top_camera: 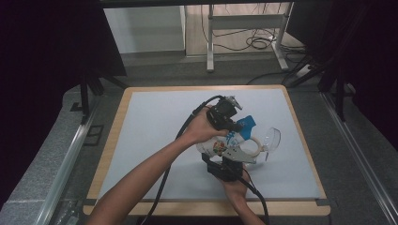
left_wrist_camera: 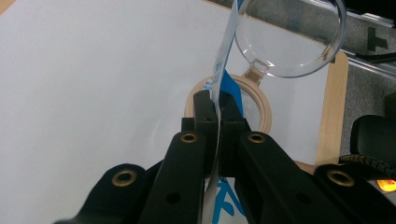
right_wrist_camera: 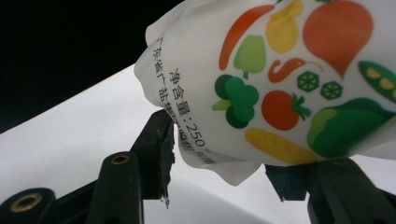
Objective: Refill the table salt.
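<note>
A white pouch [top_camera: 217,146] printed with vegetables, with a blue top edge [top_camera: 247,122], hangs above the white table mat [top_camera: 155,122] right of centre. My left gripper [top_camera: 238,124] is shut on that blue top edge [left_wrist_camera: 218,79]. My right gripper [top_camera: 229,151] comes up from below, and its jaws close on the pouch's lower body [right_wrist_camera: 280,84]. Under the pouch stands a jar with a round wooden rim [left_wrist_camera: 264,105] and a hinged clear lid [left_wrist_camera: 289,42] swung open; the same jar [top_camera: 257,146] and lid [top_camera: 272,138] lie just right of the grippers.
The mat lies on a wooden board [top_camera: 302,140] whose edge runs close to the jar on the right. A metal desk frame [top_camera: 244,28] and floor cables [top_camera: 260,43] sit beyond the table. Black curtains flank both sides.
</note>
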`<state>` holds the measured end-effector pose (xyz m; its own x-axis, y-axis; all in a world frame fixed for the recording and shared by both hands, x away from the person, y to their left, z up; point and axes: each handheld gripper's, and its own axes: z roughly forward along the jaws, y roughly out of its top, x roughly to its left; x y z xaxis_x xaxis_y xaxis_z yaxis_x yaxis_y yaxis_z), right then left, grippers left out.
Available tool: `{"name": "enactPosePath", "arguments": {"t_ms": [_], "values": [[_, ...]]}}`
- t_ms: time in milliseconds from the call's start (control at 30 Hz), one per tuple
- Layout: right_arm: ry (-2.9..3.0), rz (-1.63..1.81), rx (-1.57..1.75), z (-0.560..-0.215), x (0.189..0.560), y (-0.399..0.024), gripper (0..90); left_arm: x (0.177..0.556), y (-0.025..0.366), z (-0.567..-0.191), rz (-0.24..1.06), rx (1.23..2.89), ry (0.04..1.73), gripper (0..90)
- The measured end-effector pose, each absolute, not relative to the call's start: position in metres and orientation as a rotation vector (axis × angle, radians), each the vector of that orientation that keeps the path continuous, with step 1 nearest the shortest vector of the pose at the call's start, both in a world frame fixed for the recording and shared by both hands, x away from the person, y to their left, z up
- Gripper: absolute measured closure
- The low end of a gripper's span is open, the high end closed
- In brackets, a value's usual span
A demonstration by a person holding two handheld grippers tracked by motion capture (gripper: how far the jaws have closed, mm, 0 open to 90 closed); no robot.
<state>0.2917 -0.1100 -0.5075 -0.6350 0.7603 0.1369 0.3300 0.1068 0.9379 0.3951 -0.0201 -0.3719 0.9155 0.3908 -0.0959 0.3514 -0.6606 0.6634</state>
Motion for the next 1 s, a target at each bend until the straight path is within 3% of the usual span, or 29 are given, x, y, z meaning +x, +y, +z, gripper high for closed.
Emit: {"name": "enactPosePath", "arguments": {"t_ms": [1000], "values": [[1.965, 1.597, 1.096, -0.502, 0.295, -0.110, 48.4, 0.398, -0.040, -0.368, 0.110, 2.427, 0.519, 90.0]]}}
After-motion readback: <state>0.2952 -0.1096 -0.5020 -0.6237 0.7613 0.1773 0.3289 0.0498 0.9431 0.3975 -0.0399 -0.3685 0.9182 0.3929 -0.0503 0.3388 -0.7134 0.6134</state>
